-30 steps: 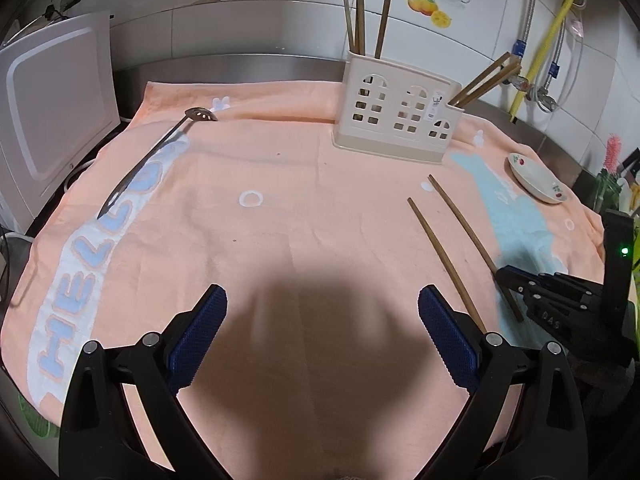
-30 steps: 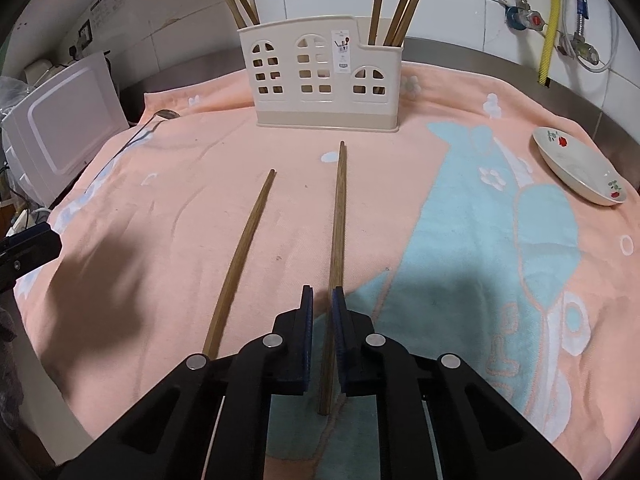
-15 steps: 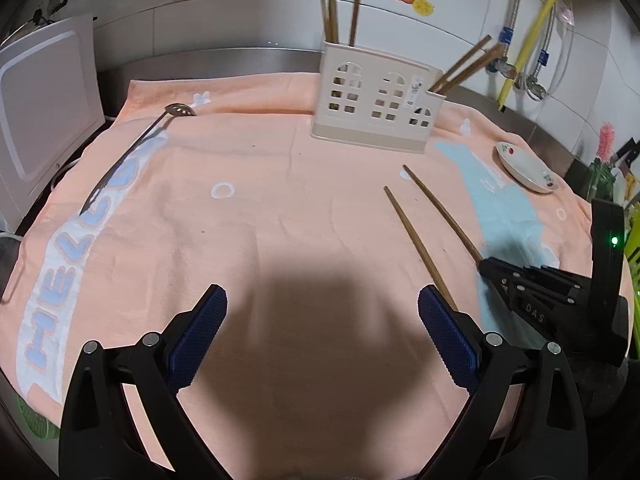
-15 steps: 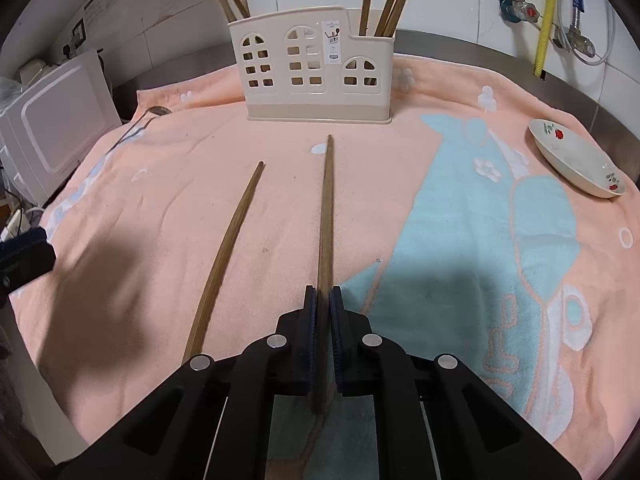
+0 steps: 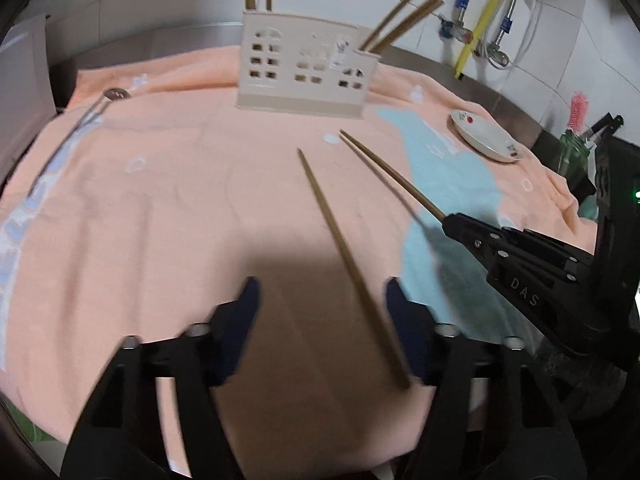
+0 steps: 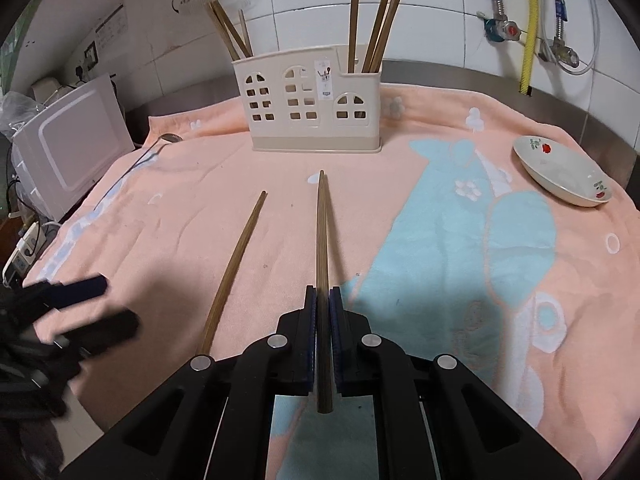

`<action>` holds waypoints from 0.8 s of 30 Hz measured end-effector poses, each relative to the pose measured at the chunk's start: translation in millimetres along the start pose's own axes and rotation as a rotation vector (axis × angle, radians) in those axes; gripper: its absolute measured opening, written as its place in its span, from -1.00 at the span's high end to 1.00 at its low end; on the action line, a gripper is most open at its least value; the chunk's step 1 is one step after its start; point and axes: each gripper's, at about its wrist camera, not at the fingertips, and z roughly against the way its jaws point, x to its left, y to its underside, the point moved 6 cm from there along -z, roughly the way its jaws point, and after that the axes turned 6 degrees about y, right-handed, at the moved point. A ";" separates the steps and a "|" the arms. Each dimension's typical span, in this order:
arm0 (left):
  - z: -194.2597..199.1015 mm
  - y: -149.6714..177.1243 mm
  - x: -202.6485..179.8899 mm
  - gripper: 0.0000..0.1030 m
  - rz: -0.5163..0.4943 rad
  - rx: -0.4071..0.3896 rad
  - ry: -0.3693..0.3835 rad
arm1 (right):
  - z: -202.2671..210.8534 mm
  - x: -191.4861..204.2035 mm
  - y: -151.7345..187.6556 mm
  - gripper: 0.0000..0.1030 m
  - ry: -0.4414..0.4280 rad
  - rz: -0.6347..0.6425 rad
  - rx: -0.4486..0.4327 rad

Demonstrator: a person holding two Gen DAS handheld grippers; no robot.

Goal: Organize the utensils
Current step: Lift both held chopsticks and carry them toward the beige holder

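Right wrist: right gripper clamping chopstick

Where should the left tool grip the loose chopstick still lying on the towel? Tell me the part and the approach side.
Grip the loose chopstick near its thick near end, probably from above, fingers either side of the shaft. It lies flat on the towel, pointing toward the utensil holder, so only its long sides are open. The left tool is already around that end; its jaws have just been closing, not yet pressing.

Open towel before caddy (probably unobstructed)
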 end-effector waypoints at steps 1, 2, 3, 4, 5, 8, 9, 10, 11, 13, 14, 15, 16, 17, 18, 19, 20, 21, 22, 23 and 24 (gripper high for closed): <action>-2.8 0.8 -1.7 0.03 0.006 0.007 0.009 | 1.1 -1.5 0.0 0.88 -0.001 -0.002 -0.002; -6.1 1.6 -3.7 0.16 0.012 0.014 0.014 | 2.3 -3.4 0.6 0.88 -0.006 -0.004 -0.003; -10.2 2.7 -6.5 0.25 0.016 0.023 0.014 | 3.2 -4.4 0.8 0.88 -0.010 -0.005 -0.003; -12.6 3.4 -8.0 0.28 0.017 0.027 0.017 | 4.3 -5.6 1.0 0.88 -0.012 -0.004 -0.005; -15.3 3.8 -9.9 0.35 0.021 0.032 0.020 | 4.9 -6.8 1.5 0.88 -0.012 -0.003 -0.007; -21.4 3.5 -12.8 0.48 0.035 0.045 0.024 | 6.9 -10.6 3.5 0.88 -0.019 -0.011 -0.012; -24.3 3.3 -14.3 0.52 0.038 0.049 0.018 | 6.8 -11.7 4.2 0.88 -0.022 -0.012 -0.010; -26.1 2.8 -15.1 0.52 0.041 0.052 0.015 | 6.8 -12.5 4.8 0.88 -0.024 -0.013 -0.010; -28.4 2.3 -15.8 0.54 0.047 0.055 0.014 | 6.5 -13.2 4.9 0.88 -0.025 -0.015 -0.011; -33.6 1.4 -15.8 0.62 0.065 0.066 0.010 | 6.4 -14.4 5.6 0.88 -0.030 -0.020 -0.013; -36.6 1.8 -16.1 0.65 0.072 0.073 0.007 | 5.9 -15.1 5.5 0.88 -0.031 -0.022 -0.014; -38.5 2.9 -15.6 0.67 0.076 0.079 -0.002 | 5.7 -15.8 5.7 0.88 -0.035 -0.025 -0.013; -40.0 3.9 -15.0 0.67 0.080 0.084 -0.006 | 5.9 -16.0 6.0 0.88 -0.038 -0.026 -0.014; -40.9 4.3 -14.6 0.70 0.085 0.082 -0.012 | 6.0 -15.7 6.1 0.88 -0.040 -0.025 -0.015; -40.5 4.1 -14.1 0.72 0.087 0.080 -0.016 | 6.0 -16.2 6.5 0.88 -0.042 -0.025 -0.015; -40.6 4.0 -14.2 0.72 0.088 0.081 -0.018 | 5.8 -16.1 7.0 0.88 -0.044 -0.025 -0.014; -40.5 3.8 -13.9 0.75 0.090 0.081 -0.025 | 5.7 -16.4 7.8 0.88 -0.043 -0.025 -0.014; -40.6 4.1 -14.0 0.76 0.093 0.080 -0.029 | 5.0 -16.6 7.9 0.88 -0.044 -0.027 -0.013; -40.6 4.2 -14.2 0.76 0.093 0.080 -0.033 | 4.6 -16.7 8.4 0.88 -0.045 -0.028 -0.011; -40.7 4.5 -15.1 0.79 0.091 0.082 -0.044 | 4.4 -16.8 9.0 0.88 -0.043 -0.028 -0.010; -41.0 4.3 -15.7 0.80 0.089 0.083 -0.051 | 4.5 -17.2 9.4 0.88 -0.042 -0.029 -0.010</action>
